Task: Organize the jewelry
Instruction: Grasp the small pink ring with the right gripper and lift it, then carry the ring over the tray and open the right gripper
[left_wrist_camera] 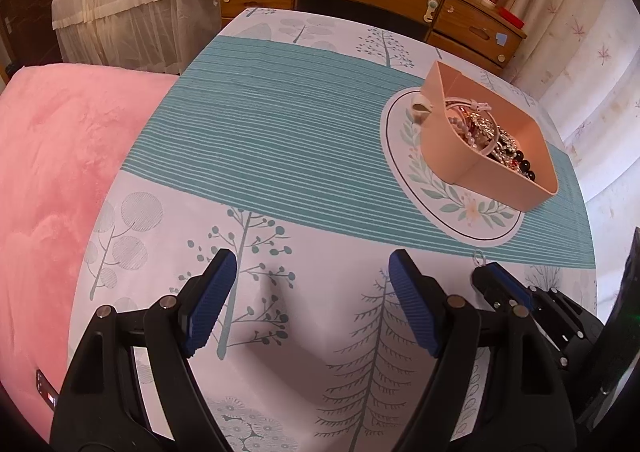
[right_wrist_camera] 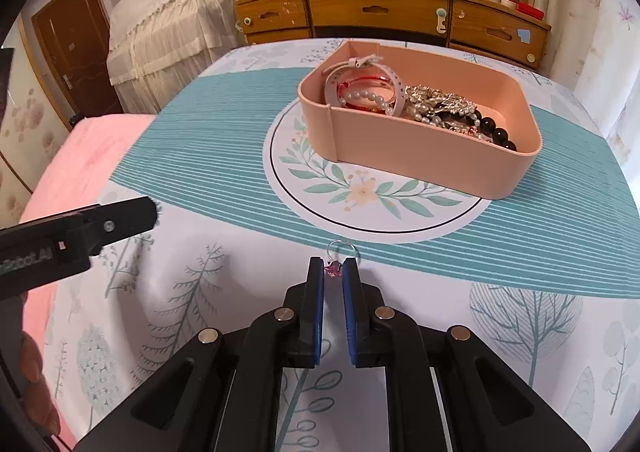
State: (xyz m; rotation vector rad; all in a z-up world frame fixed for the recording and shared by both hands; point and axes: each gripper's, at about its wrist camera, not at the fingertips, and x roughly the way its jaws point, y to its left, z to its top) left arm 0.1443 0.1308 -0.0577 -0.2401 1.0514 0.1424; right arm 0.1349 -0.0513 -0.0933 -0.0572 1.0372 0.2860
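A peach box (right_wrist_camera: 420,148) holding several bracelets, pearls and black beads (right_wrist_camera: 436,108) stands on the table; it also shows in the left wrist view (left_wrist_camera: 492,172). A small earring with a wire hoop and a pink stone (right_wrist_camera: 334,270) lies on the cloth in front of the box. My right gripper (right_wrist_camera: 333,272) is narrowed around the pink stone, its pads close on each side. The hoop shows in the left wrist view (left_wrist_camera: 479,257) at the right gripper's tip (left_wrist_camera: 494,272). My left gripper (left_wrist_camera: 312,272) is open and empty above the cloth.
The table has a tree-print cloth with a teal striped band (left_wrist_camera: 260,132). A pink blanket (left_wrist_camera: 52,192) lies at the left. A wooden dresser (right_wrist_camera: 392,16) stands behind the table. A small white ring-like item (left_wrist_camera: 420,108) lies beside the box.
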